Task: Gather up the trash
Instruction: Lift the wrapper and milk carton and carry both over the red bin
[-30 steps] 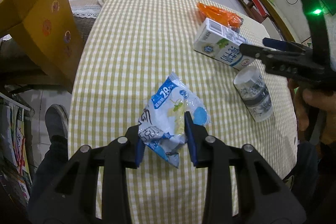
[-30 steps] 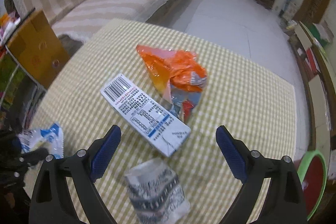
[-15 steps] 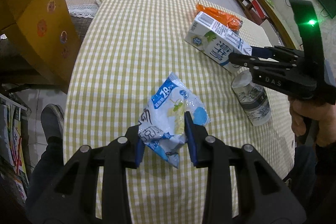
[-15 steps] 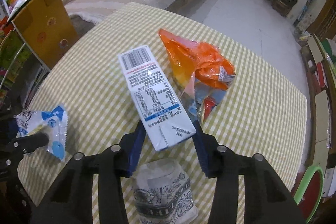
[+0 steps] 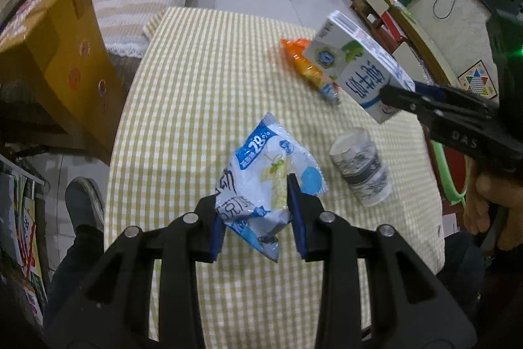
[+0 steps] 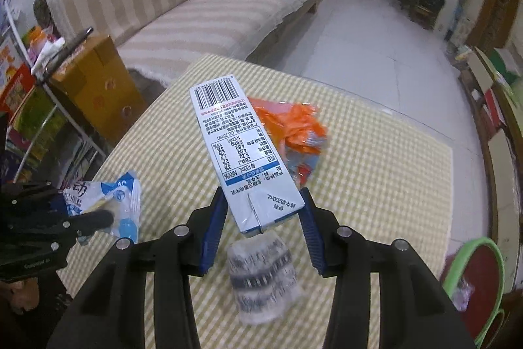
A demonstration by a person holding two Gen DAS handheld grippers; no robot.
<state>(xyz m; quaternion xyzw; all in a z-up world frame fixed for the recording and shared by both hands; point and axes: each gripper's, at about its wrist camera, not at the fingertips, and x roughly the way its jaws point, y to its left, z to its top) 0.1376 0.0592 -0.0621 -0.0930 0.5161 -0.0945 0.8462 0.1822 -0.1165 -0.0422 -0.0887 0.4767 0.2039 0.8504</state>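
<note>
My left gripper (image 5: pixel 256 215) is shut on a blue and white snack wrapper (image 5: pixel 268 179) and holds it above the checked table (image 5: pixel 202 94). My right gripper (image 6: pixel 263 218) is shut on a white milk carton (image 6: pixel 242 152) and holds it lifted off the table, tilted; the carton also shows in the left wrist view (image 5: pixel 356 67). An orange wrapper (image 6: pixel 291 126) and a patterned paper cup (image 6: pixel 261 273) lie on the table. The cup lies under the right gripper. The left gripper (image 6: pixel 98 219) with the snack wrapper (image 6: pixel 111 198) shows at the left of the right wrist view.
A cardboard box (image 5: pixel 59 48) stands left of the table, a striped sofa (image 6: pixel 183 18) behind it. A green-rimmed red bin (image 6: pixel 474 273) sits on the floor to the right. Shelves with clutter (image 6: pixel 29 107) stand at the far left.
My right gripper closed on the milk carton and lifted it off the table. My left gripper has kept hold of the snack wrapper.
</note>
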